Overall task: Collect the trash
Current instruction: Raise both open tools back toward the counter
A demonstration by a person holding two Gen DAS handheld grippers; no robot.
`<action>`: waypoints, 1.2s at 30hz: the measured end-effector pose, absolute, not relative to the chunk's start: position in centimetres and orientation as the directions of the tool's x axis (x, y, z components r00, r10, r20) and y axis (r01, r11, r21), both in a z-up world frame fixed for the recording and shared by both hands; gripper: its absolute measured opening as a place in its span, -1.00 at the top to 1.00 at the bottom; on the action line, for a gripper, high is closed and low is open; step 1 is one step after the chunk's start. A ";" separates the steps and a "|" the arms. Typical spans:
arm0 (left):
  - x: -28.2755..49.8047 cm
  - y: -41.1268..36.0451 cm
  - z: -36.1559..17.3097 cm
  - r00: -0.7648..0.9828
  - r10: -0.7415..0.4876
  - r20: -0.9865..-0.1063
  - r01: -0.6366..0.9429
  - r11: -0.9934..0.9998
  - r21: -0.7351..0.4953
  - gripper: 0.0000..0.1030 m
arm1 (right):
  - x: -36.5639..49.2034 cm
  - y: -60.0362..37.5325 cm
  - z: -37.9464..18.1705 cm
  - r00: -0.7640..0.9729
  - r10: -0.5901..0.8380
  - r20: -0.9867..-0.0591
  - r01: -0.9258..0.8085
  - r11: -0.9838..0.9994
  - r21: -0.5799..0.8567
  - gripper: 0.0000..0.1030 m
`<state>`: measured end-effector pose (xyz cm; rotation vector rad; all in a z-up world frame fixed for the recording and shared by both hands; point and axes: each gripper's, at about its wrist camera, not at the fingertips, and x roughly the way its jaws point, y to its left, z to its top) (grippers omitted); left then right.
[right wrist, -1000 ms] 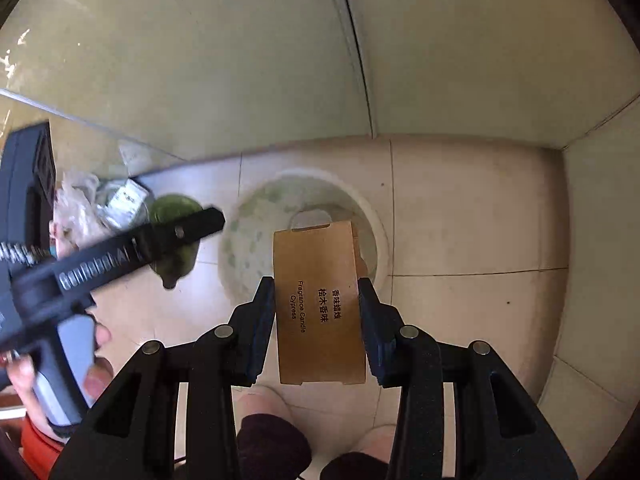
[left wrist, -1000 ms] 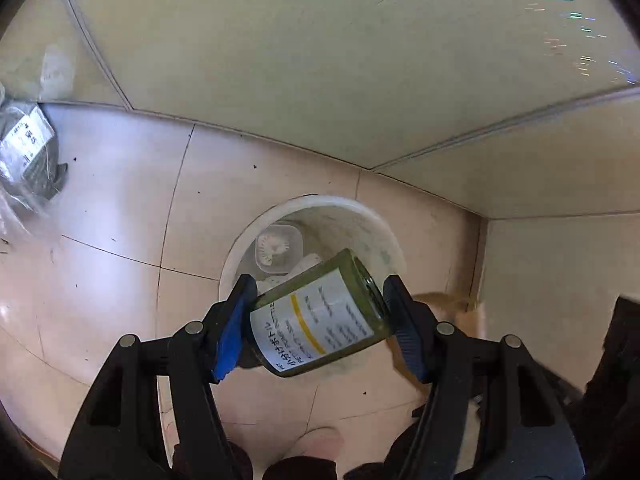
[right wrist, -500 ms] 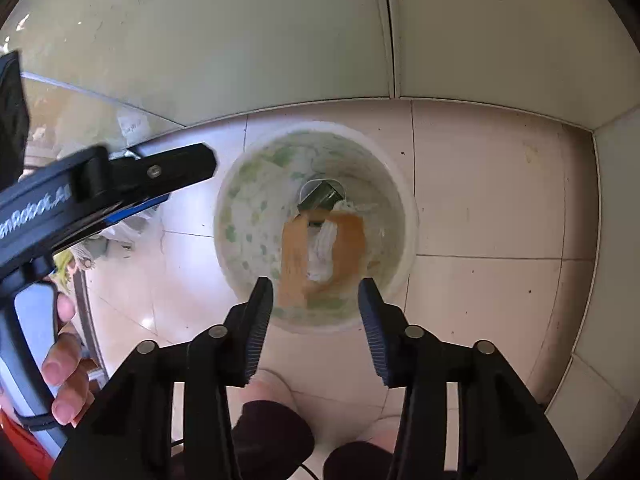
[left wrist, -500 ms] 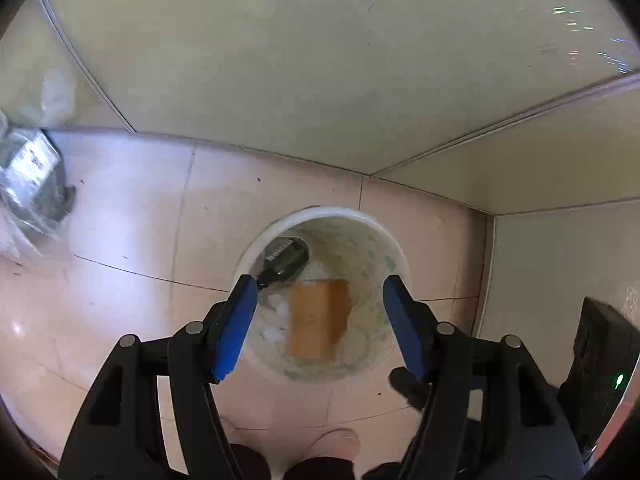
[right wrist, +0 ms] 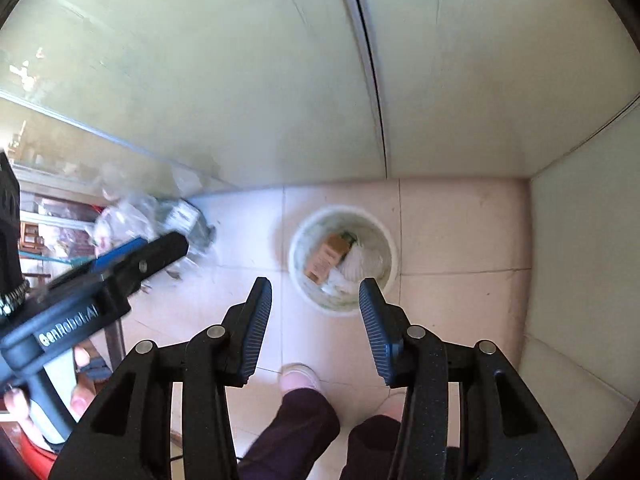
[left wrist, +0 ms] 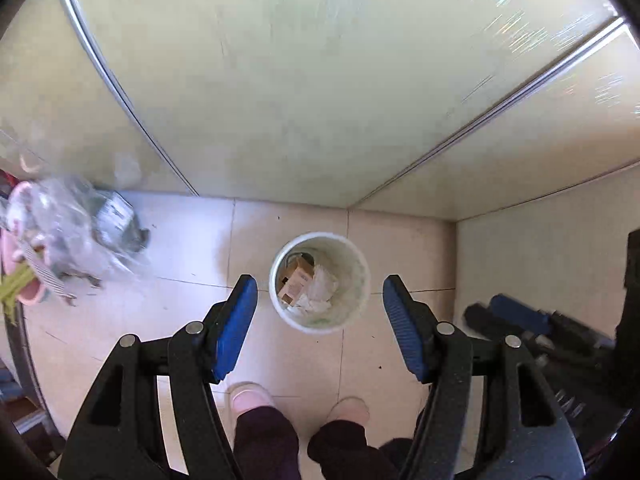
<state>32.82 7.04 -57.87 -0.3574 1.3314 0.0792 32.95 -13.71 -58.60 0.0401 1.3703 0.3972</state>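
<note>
On the tiled floor, near the wall corner, the white bin [left wrist: 319, 282] is standing upright, mouth facing up at both cameras. Inside it the brown carton [left wrist: 295, 283] is lying tilted — long axis running from lower left to upper right in both views — beside crumpled white paper [right wrist: 362, 261]. Left gripper [left wrist: 316, 328] and right gripper [right wrist: 315, 326] are hovering above, jaws spread apart, gripping nothing. A clear plastic bag [left wrist: 76, 232] is sitting well left of the bin.

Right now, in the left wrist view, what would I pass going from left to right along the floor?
Clear plastic bag of clutter → white trash bin, with a brown box and crumpled paper inside → the right gripper at the right edge.
</note>
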 end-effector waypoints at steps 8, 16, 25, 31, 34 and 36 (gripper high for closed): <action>30.9 7.1 -40.3 0.362 -0.067 -0.930 -0.183 0.973 -0.141 -0.25 | 30.9 -13.3 -40.9 0.320 0.322 -0.891 -0.275 0.931 0.238 0.18; 29.1 7.7 -26.2 0.481 -0.053 -0.875 -0.104 0.988 -0.116 -0.25 | 28.2 -12.9 -28.5 0.489 0.352 -0.798 -0.263 0.932 0.250 0.18; 29.1 9.0 -16.3 0.615 -0.037 -0.788 -0.061 0.994 -0.095 -0.25 | 26.7 -12.2 -19.8 0.635 0.327 -0.700 -0.226 0.945 0.237 0.18; 30.9 9.2 -12.9 0.661 -0.025 -0.750 -0.060 0.994 -0.086 -0.26 | 28.2 -13.3 -16.1 0.692 0.320 -0.648 -0.213 0.947 0.240 0.16; 32.8 9.0 -11.8 0.681 -0.007 -0.732 -0.068 0.995 -0.073 -0.29 | 30.1 -14.0 -15.1 0.710 0.327 -0.623 -0.227 0.945 0.237 0.14; 34.4 8.8 -11.3 0.691 0.012 -0.723 -0.085 0.994 -0.065 -0.29 | 31.7 -14.5 -14.7 0.718 0.336 -0.610 -0.239 0.941 0.238 0.13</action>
